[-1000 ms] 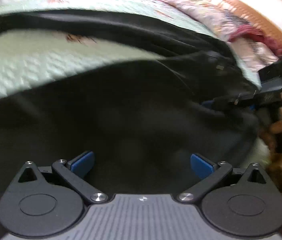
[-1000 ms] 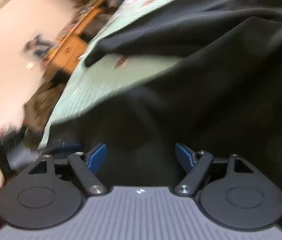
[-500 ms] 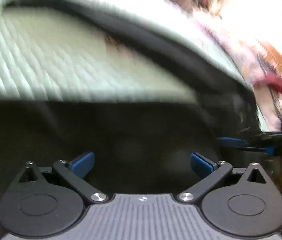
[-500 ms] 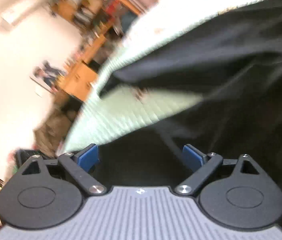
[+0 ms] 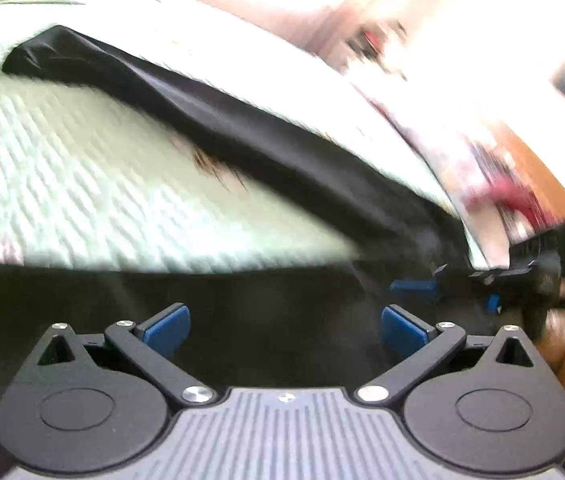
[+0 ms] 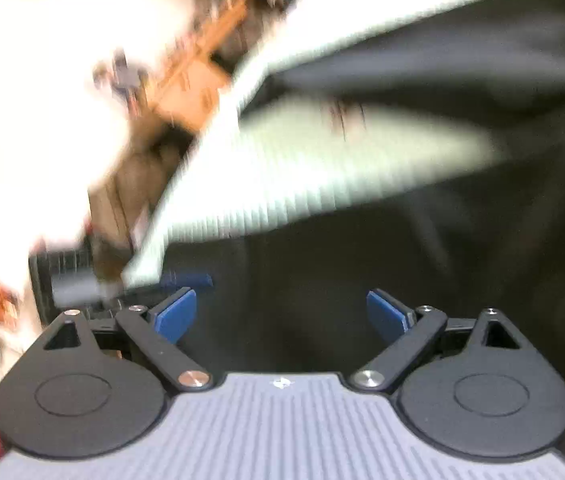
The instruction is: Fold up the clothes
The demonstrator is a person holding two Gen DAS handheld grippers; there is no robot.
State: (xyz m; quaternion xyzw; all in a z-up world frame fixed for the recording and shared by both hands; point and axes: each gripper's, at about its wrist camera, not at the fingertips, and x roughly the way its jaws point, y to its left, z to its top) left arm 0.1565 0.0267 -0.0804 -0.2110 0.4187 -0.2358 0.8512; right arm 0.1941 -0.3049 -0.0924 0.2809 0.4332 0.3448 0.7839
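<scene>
Tilted up and away since a second ago: less black cloth in both views, more pale green quilt, heavy motion blur. Left gripper [image 5: 285, 330] wide open, nothing between the blue pads; right gripper [image 6: 280, 316] likewise spread, empty. Black garment [image 5: 266, 320] directly under both, spread on the quilted bedspread [image 5: 82, 184]. Looks thin, limp, light, somewhat slick; likely to sag and slide, so best pinched at a hem or corner. Further out, long narrow section [image 5: 210, 120] running diagonally, tip toward far left. Beyond, blurred room clutter, unreadable.
</scene>
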